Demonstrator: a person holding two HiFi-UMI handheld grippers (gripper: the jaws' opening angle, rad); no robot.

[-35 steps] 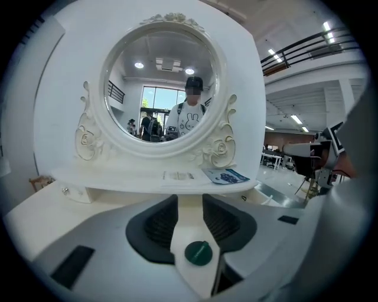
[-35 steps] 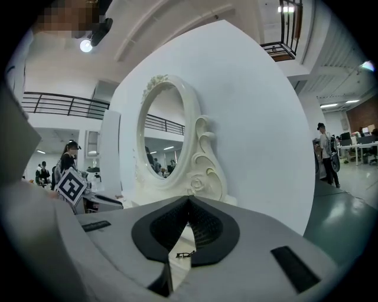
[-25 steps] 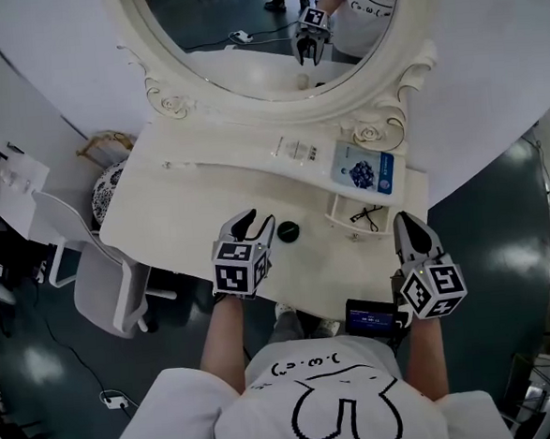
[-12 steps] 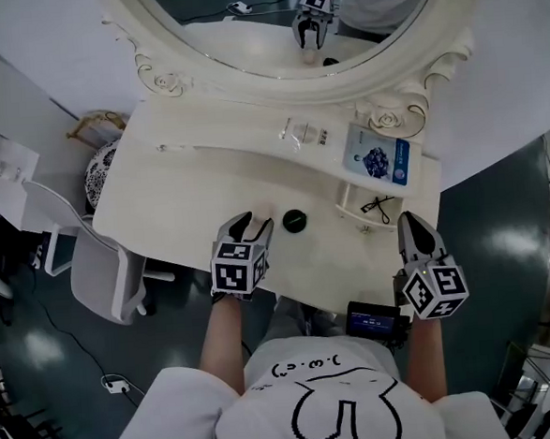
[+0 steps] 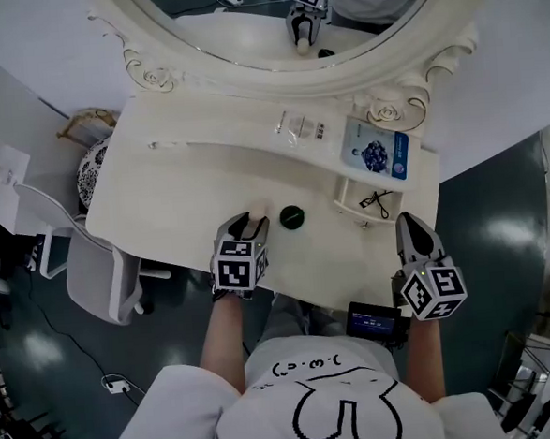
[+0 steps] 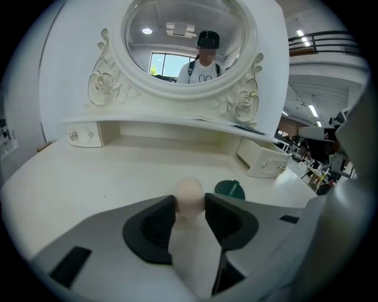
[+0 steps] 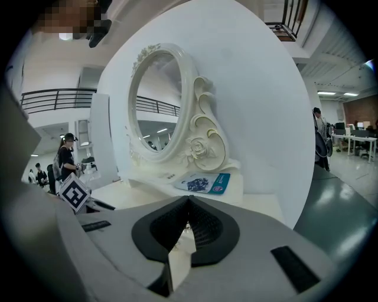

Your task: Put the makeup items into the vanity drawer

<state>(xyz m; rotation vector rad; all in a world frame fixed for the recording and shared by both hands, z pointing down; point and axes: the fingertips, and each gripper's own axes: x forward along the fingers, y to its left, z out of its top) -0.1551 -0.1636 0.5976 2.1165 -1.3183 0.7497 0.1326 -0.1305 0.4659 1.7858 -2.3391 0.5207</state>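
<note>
Left gripper is low over the table. Its fingers have just been closing, and the pads now touch both sides of the beige makeup sponge, which stands on the table. The hold is only at the fingertips on a soft, rounded thing, so it could squeeze out or tip when lifted. The dark green round compact sits just beside it on the right, so a sideways swing may knock it. The open vanity drawer is further right and small, so a loose hold risks a drop short of it. Right gripper has its fingers together and empty, near the drawer, and could block the path.
</note>
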